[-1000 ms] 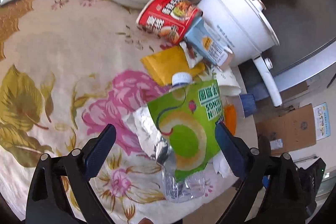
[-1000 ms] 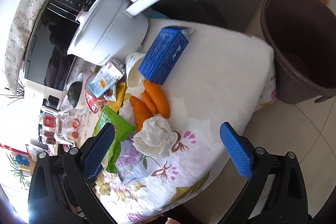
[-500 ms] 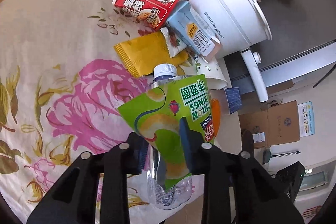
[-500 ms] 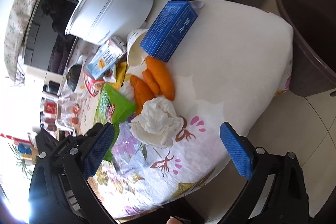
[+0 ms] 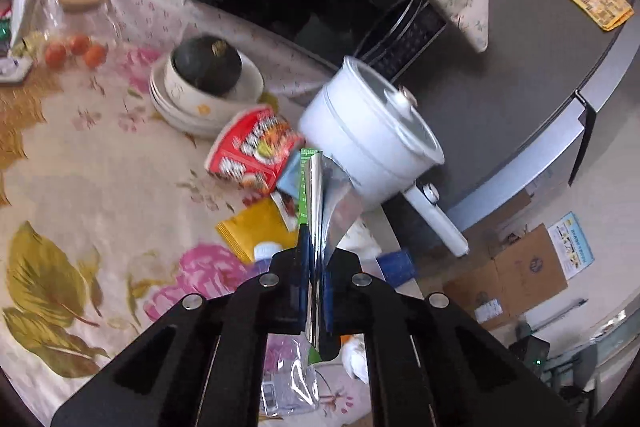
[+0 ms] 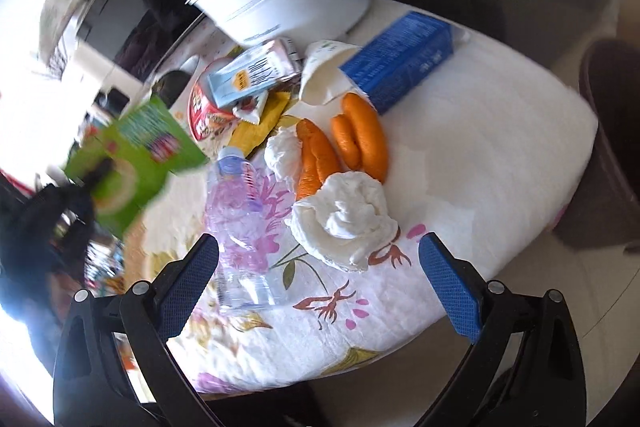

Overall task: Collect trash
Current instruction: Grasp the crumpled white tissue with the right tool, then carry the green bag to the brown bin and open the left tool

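Your left gripper [image 5: 316, 291] has its jaws pinched flat on the green snack bag [image 5: 316, 195], thin foil-lined film held edge-on and clear of the table, presumably bound for the bin. Your right gripper [image 6: 318, 259] stands wide with nothing between its jaws; the crumpled white tissue [image 6: 344, 219], soft and wadded, lies nearest at 12 o'clock, probably the next pickup. At 11 o'clock lies the clear plastic bottle [image 6: 240, 223], crushed and on its side. Beyond at 12 sit smooth orange carrots [image 6: 348, 143], then a blue carton [image 6: 400, 63], a paper cup [image 6: 324, 75] and a red noodle cup [image 5: 252, 155]. The dark bin [image 6: 612, 147] waits at 3 o'clock beside the floral tablecloth [image 6: 480, 155].
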A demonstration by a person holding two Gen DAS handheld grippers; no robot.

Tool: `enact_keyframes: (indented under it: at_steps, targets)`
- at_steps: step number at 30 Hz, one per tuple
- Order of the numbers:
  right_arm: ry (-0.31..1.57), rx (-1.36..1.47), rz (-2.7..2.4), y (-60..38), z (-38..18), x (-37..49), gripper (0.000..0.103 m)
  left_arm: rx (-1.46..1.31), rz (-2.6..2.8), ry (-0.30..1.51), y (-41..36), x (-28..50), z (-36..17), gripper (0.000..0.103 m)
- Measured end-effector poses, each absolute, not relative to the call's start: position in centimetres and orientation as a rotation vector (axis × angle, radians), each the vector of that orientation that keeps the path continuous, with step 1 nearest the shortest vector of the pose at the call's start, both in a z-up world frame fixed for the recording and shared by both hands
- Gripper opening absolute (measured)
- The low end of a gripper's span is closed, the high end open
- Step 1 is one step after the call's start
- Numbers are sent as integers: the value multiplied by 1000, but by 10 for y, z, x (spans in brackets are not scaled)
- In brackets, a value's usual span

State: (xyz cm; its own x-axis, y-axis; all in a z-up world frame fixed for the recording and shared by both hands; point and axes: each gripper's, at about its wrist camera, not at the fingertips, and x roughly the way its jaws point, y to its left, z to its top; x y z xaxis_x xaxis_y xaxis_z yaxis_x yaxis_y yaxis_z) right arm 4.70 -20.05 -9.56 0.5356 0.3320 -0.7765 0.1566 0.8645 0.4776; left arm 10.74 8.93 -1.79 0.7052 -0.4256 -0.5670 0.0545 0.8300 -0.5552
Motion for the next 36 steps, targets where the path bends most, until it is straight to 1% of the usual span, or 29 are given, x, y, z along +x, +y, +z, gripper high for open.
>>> enact_keyframes:
  at_steps: [3,6,10,11,12,13,15,16,17,18,23,30,36]
  targets:
    - [1017,438,28,-194,-95,50,96,-539,-226,698,111,104,-8,5]
    - [1047,420,-6,-196,-106,55,96,-562,-204,710,129,106,-11,5]
    - [1070,392,-10,-187,-120,67,95,-554,-210,726,131,104,-13,5]
    - [1071,376,-7,-183,-124,70,86,-541,-213,728,130,103,-14,5]
    - [1078,364,0,-180,-126,72,69,-529,-216,729,128,103,-14,5]
    - [1108,345,22,-174,-132,78,59,-519,-219,732,126,101,-14,5]
    - [1135,339,29,-172,-140,79,45,-508,-231,746,123,102,-16,6]
    - [1126,340,19,-173,-139,78,43,-505,-237,753,122,102,-17,6]
    - [1112,351,18,-176,-138,77,36,-499,-242,760,119,102,-18,6]
    - [1102,361,20,-177,-136,76,33,-493,-246,764,117,102,-19,6]
    - [1046,383,2,-186,-125,70,29,-418,-254,751,99,97,-17,6]
    - [940,393,12,-194,-93,58,29,-318,-249,724,72,89,-15,6]
    - [874,398,17,-207,-69,51,29,-295,-284,710,47,86,-14,6]
